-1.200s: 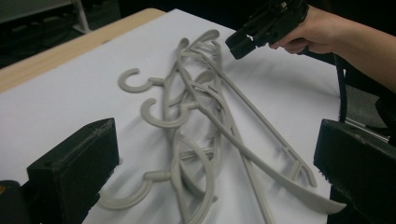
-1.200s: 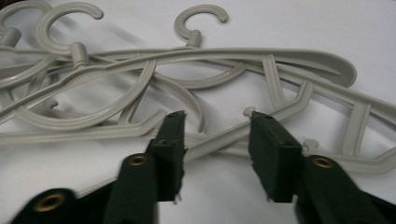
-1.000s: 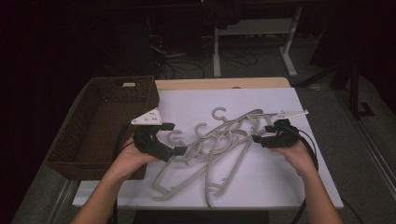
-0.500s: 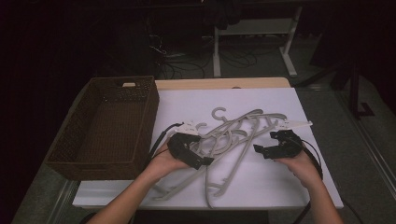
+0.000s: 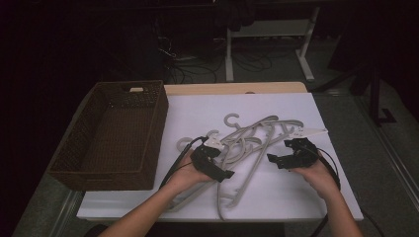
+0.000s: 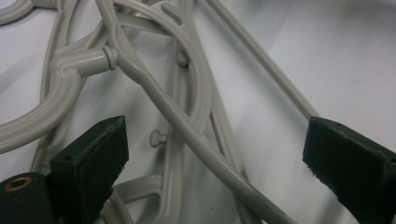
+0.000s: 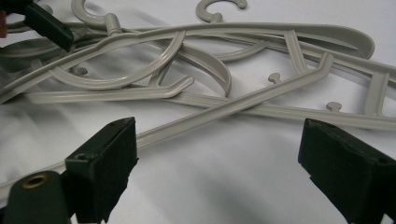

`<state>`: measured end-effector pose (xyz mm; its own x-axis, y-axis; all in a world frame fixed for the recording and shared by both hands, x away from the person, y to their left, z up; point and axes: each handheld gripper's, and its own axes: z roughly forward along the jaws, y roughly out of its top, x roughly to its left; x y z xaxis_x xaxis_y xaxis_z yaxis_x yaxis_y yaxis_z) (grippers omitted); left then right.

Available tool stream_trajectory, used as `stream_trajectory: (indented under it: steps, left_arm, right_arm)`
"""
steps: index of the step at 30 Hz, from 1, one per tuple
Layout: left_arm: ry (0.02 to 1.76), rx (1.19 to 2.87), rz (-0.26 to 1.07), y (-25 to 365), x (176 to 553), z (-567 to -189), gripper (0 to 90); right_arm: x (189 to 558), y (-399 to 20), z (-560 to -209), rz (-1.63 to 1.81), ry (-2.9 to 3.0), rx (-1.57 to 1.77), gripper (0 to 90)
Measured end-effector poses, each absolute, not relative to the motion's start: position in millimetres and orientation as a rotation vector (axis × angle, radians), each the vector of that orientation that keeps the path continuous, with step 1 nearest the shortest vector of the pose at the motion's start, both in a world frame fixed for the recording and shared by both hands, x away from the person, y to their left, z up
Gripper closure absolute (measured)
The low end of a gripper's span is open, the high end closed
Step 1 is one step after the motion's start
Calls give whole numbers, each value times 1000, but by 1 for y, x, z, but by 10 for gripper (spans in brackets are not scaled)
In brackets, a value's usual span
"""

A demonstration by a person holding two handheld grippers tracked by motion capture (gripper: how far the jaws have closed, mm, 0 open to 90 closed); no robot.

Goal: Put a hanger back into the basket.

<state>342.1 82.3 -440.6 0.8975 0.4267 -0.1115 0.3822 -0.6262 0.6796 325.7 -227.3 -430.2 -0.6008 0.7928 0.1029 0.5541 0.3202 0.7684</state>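
From above, my left tongs (image 5: 221,170) sit over the tangled grey plastic hangers (image 5: 257,136) at centre frame, hiding some. My left gripper view shows jaws wide, just narrowing, straddling hanger bars cut off below. My right tongs (image 7: 217,163) gape, gripping nothing.

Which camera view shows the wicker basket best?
The high view shows the brown wicker basket best: all of it is seen from above, at the left edge of the white table, with nothing inside. The left gripper view and the right gripper view look at the grey hangers on the table instead.
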Motion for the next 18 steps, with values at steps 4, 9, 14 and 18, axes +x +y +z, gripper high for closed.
stream_trajectory:
  steps: [4, 9, 14, 18]
  left_arm:
    - [601, 2334, 85, 80, 345, -445, 144]
    - [610, 2349, 86, 80, 347, -448, 274]
    - [632, 2353, 100, 80, 346, -448, 398]
    - [655, 2361, 126, 79, 345, -445, 436]
  right_arm:
    - [325, -226, -430, 1161, 2302, 1208, 112]
    - [325, -226, -430, 1163, 2301, 1209, 113]
    - [324, -227, -429, 1167, 2292, 1210, 117]
    - [325, -227, -429, 1164, 2291, 1211, 120]
